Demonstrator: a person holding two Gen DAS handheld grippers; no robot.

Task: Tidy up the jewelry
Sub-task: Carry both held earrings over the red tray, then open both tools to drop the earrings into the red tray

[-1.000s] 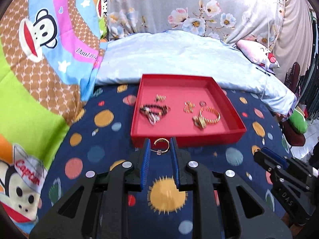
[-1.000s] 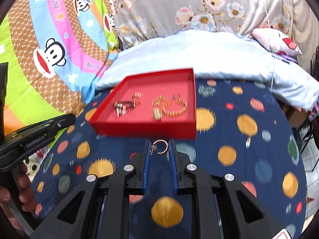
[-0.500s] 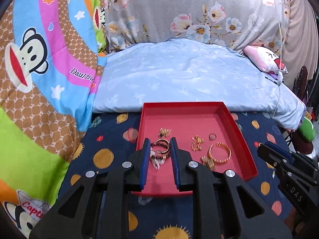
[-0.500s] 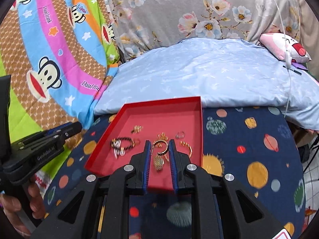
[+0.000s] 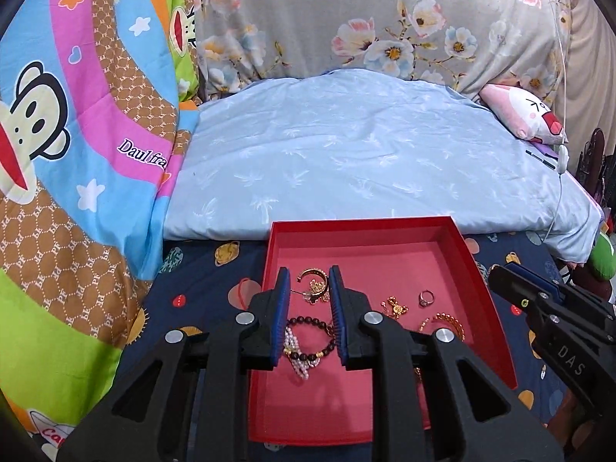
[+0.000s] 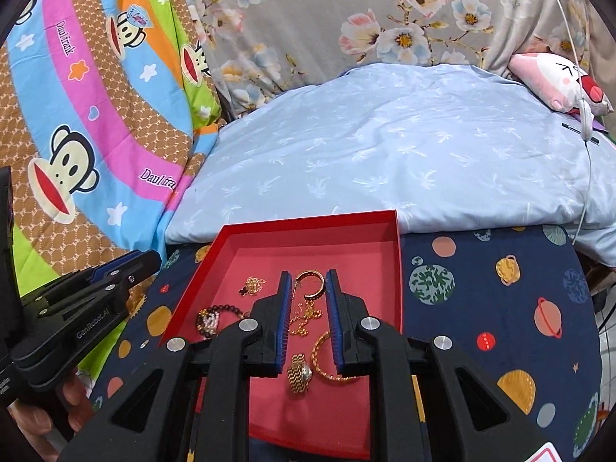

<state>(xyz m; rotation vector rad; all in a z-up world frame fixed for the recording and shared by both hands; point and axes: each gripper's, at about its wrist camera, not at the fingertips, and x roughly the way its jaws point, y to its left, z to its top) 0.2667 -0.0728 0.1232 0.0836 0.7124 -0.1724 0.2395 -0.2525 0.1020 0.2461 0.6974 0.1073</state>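
Note:
A red tray [image 5: 362,225] lies on the dark planet-print sheet. My left gripper [image 5: 308,285] hovers over its left half, shut on a gold hoop earring [image 5: 310,274] pinched at the fingertips. Below it in the tray lie a dark bead bracelet [image 5: 308,340], a gold pendant [image 5: 394,304], a small ring [image 5: 426,297] and a gold bangle [image 5: 448,321]. My right gripper [image 6: 308,285] is over the red tray [image 6: 308,221] too, shut on a second gold hoop earring [image 6: 311,281]. Under it are a gold chain [image 6: 304,319], the bangle [image 6: 321,358] and a gold band [image 6: 298,375].
A pale blue quilt [image 5: 365,154] bulges just behind the tray. A bright monkey-print blanket [image 5: 77,154] rises on the left, and floral bedding [image 5: 385,19] fills the back. A pink plush [image 5: 531,115] and a white cable [image 5: 562,154] are at the right. A hand [image 6: 38,415] holds the left gripper.
Both grippers have moved forward from the near side of the tray to above it, each still carrying its hoop earring. The tray's contents have not moved.

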